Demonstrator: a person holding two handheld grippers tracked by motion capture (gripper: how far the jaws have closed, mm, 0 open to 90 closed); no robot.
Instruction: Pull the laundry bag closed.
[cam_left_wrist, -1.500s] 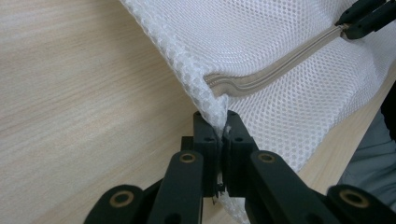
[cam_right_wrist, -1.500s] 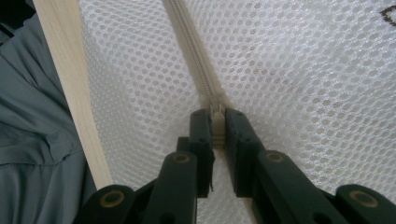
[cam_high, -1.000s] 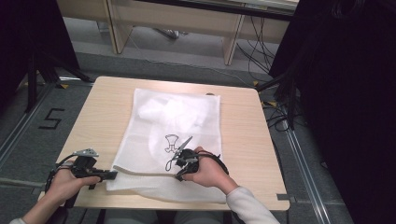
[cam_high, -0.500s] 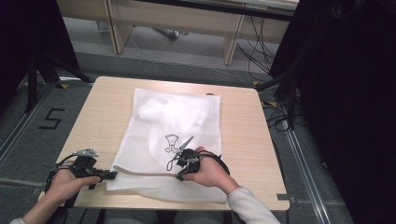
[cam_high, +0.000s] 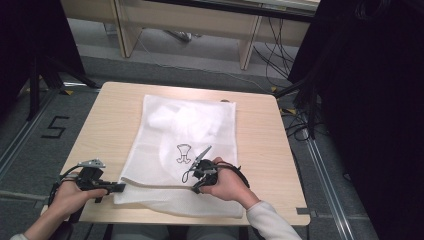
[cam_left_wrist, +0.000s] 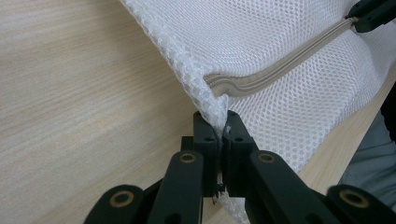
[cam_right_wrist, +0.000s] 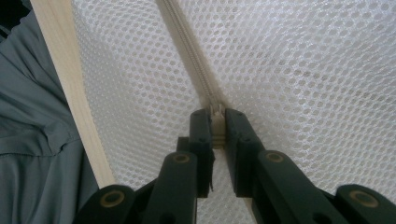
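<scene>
A white mesh laundry bag (cam_high: 210, 130) lies flat on the wooden table (cam_high: 260, 135), its beige zipper (cam_high: 155, 184) running along the near edge. My left gripper (cam_high: 120, 188) is shut on the bag's left edge (cam_left_wrist: 212, 105), just where the zipper (cam_left_wrist: 280, 70) ends. My right gripper (cam_high: 195, 185) is shut on the zipper pull (cam_right_wrist: 216, 112), with the zipper (cam_right_wrist: 187, 46) stretching away from its jaws. The far jaw tips of the right gripper (cam_left_wrist: 371, 14) sit at the top right of the left gripper view.
A pale folded item (cam_high: 165, 117) shows through the mesh near the bag's far left, and a black printed mark (cam_high: 184, 154) sits mid-bag. The table's near edge (cam_right_wrist: 79, 107) lies close to my right gripper, with the person's grey clothing (cam_right_wrist: 32, 140) beyond it.
</scene>
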